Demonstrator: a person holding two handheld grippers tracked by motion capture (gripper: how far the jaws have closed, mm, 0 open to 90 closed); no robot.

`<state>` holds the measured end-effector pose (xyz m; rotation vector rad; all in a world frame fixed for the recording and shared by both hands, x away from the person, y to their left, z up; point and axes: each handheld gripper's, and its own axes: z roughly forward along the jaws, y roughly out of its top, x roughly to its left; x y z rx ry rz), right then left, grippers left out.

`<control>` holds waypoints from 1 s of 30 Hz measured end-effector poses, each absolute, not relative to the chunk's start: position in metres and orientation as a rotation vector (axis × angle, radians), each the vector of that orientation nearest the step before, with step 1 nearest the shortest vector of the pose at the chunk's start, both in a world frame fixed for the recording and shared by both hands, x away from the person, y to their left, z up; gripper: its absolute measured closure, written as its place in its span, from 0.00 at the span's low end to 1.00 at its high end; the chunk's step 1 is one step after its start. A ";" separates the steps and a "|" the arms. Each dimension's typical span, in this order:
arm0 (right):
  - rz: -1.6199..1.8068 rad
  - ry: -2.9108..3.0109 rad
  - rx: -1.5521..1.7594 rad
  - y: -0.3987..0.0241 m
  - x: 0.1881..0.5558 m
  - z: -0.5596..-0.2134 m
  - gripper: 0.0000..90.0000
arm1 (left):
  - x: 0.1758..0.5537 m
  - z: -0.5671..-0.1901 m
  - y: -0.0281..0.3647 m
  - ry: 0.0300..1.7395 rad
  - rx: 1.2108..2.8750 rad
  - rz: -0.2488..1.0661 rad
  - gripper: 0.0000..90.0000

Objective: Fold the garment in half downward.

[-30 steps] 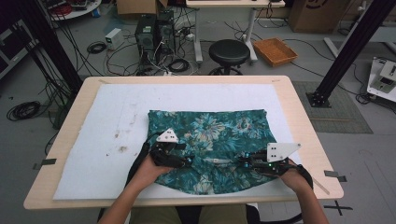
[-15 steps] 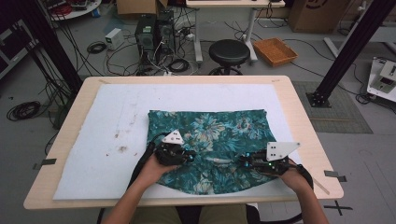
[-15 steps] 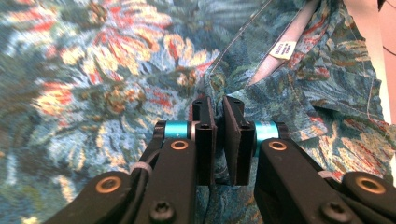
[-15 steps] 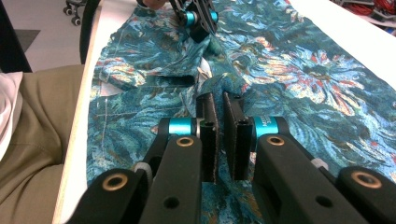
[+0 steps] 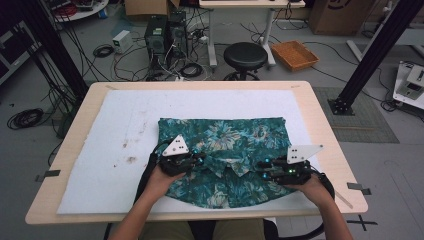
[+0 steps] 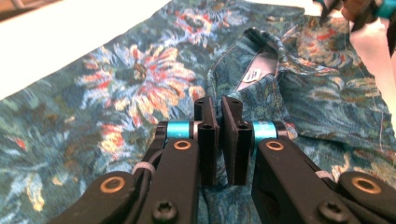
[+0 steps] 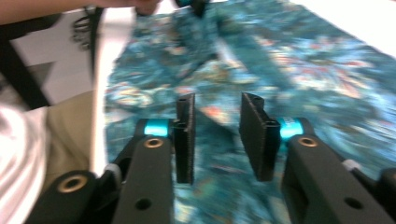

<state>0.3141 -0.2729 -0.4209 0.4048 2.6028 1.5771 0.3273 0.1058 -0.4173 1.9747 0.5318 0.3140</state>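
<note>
**Left tongs pinch the shirt near the collar while the right tongs let go**

A teal floral shirt (image 5: 225, 155) lies spread on the white mat (image 5: 110, 150) in the lower middle of the high view, its hem hanging just over the near edge of the tabletop (image 5: 200, 86). The left tongs (image 6: 221, 121) are together, seemingly nipping a fold of cloth beside the collar (image 6: 261, 60), probably to lift that side for folding. The right tongs (image 7: 217, 126) have just been opening and stand apart over the fabric, with nothing pressed between them. Bare mat stretches to the left and the top of the frame, giving room to drag or fold; the right edge sits close.
</note>
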 end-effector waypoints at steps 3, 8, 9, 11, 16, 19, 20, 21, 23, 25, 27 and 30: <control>1.505 2.689 0.394 -0.255 0.314 -0.425 0.78 | 0.326 -0.414 0.104 0.514 1.975 0.327 0.94; 1.368 2.720 0.439 -0.225 0.319 -0.432 0.87 | 0.321 -0.410 0.103 0.477 1.973 0.340 0.94; 1.331 2.718 0.467 -0.219 0.321 -0.433 0.89 | 0.321 -0.410 0.103 0.469 1.975 0.339 0.94; 1.278 2.688 0.503 -0.213 0.323 -0.435 0.89 | 0.320 -0.410 0.104 0.460 1.977 0.335 0.94; 1.187 2.665 0.540 -0.206 0.327 -0.441 0.89 | 0.317 -0.408 0.105 0.444 1.964 0.336 0.94; 1.164 2.693 0.529 -0.198 0.326 -0.446 0.88 | 0.317 -0.408 0.104 0.435 1.967 0.336 0.94; 1.150 2.684 0.555 -0.196 0.326 -0.446 0.88 | 0.317 -0.408 0.104 0.430 1.968 0.327 0.94; 1.137 2.665 0.584 -0.194 0.328 -0.446 0.88 | 0.316 -0.408 0.103 0.426 1.969 0.323 0.94; 1.126 2.625 0.639 -0.192 0.330 -0.446 0.87 | 0.314 -0.409 0.102 0.404 1.980 0.305 0.94; 1.122 2.587 0.682 -0.192 0.332 -0.445 0.84 | 0.311 -0.410 0.101 0.375 2.002 0.287 0.94; 1.119 2.577 0.709 -0.193 0.332 -0.445 0.81 | 0.308 -0.412 0.100 0.357 2.028 0.286 0.94; 1.132 2.610 0.689 -0.199 0.330 -0.445 0.77 | 0.306 -0.416 0.099 0.352 2.046 0.288 0.94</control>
